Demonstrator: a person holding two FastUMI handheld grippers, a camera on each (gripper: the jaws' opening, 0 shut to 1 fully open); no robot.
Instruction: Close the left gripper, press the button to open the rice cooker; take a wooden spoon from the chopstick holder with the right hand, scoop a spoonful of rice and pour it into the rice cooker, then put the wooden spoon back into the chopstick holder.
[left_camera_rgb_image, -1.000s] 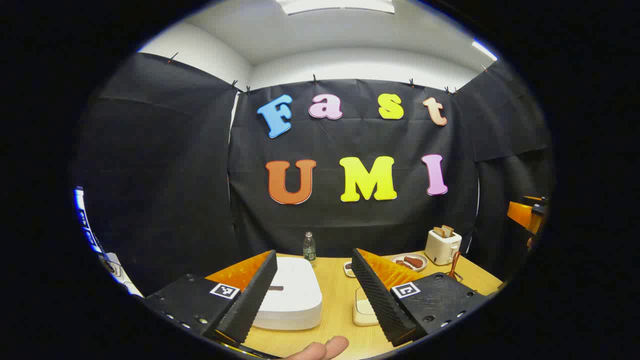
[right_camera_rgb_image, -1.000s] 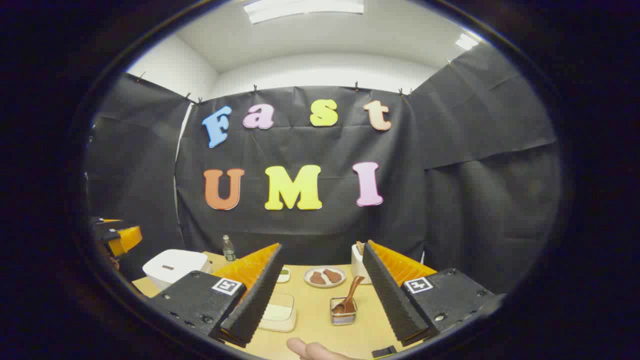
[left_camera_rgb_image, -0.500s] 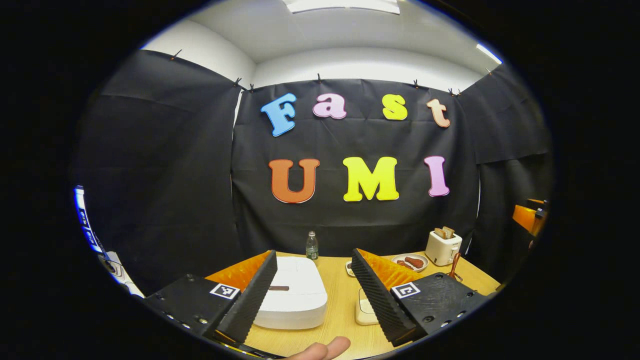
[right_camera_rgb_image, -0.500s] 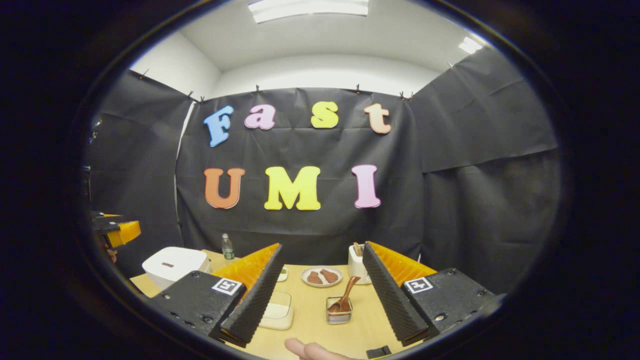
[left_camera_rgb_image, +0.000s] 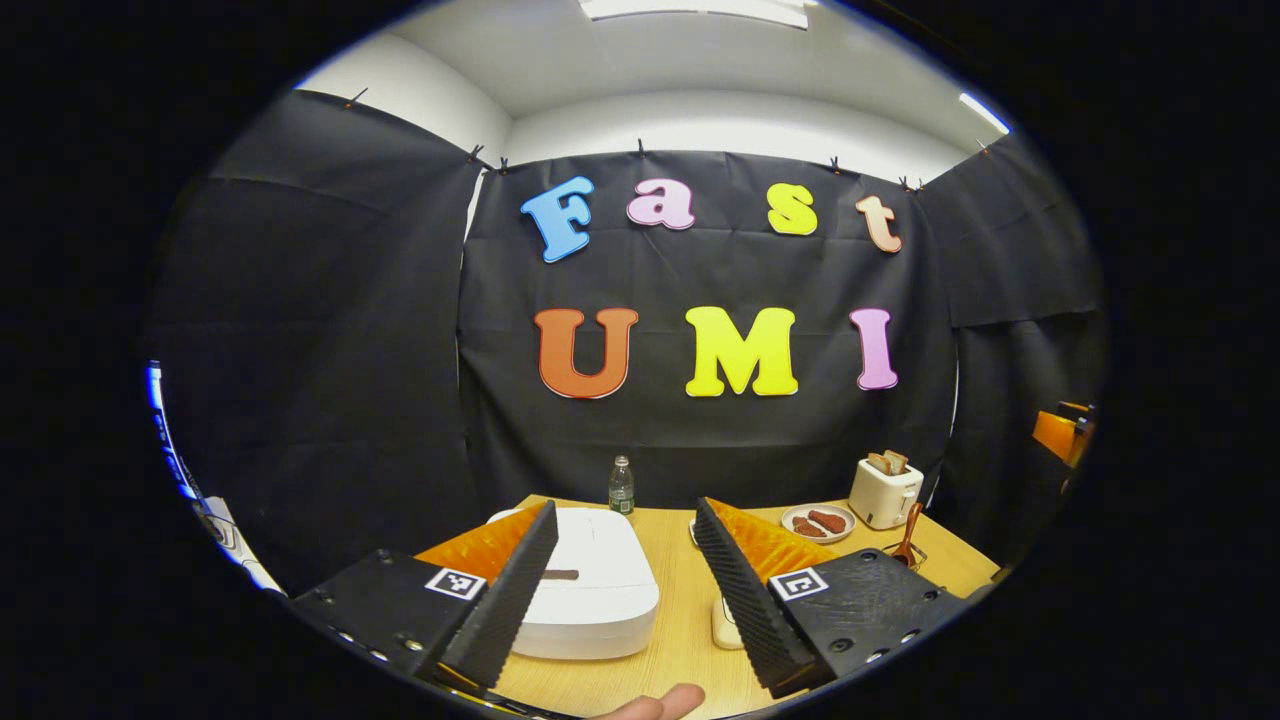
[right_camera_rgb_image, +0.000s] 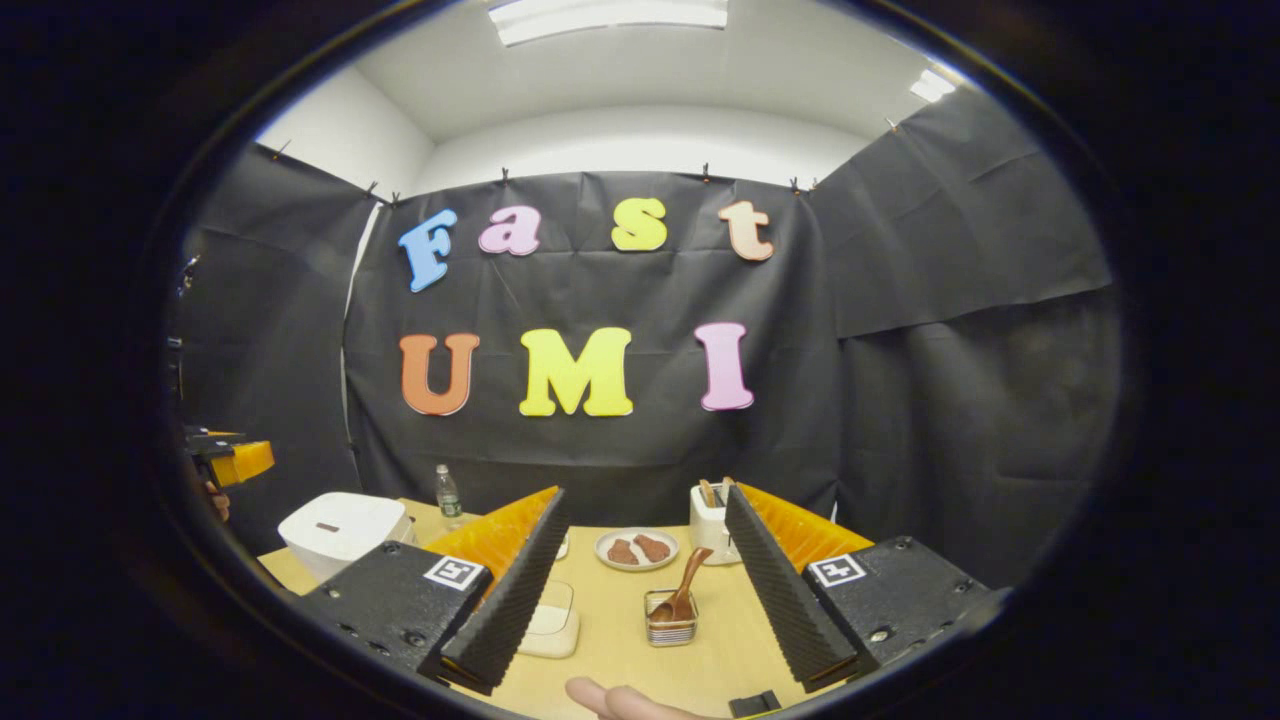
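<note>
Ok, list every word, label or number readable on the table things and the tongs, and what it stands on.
No text here can be read.
Water bottle: label too small to read.
Left tongs: square black-and-white marker on each side, a pattern, no words.
Right tongs: the same.
Rice cooker: no print that I can make out.

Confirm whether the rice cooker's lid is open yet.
No. In the left gripper view the rice cooker lies flat and closed on the table, and the left gripper is open above it.

A light wooden table (right_camera_rgb_image: 620, 655) carries a white closed rice cooker (left_camera_rgb_image: 598, 585) far left, a plastic bottle (left_camera_rgb_image: 621, 487), a plate of sausages (right_camera_rgb_image: 636, 549), a white toaster (left_camera_rgb_image: 884, 494) and a small wire holder (right_camera_rgb_image: 671, 619) with a brown wooden spoon (right_camera_rgb_image: 683, 596).
</note>
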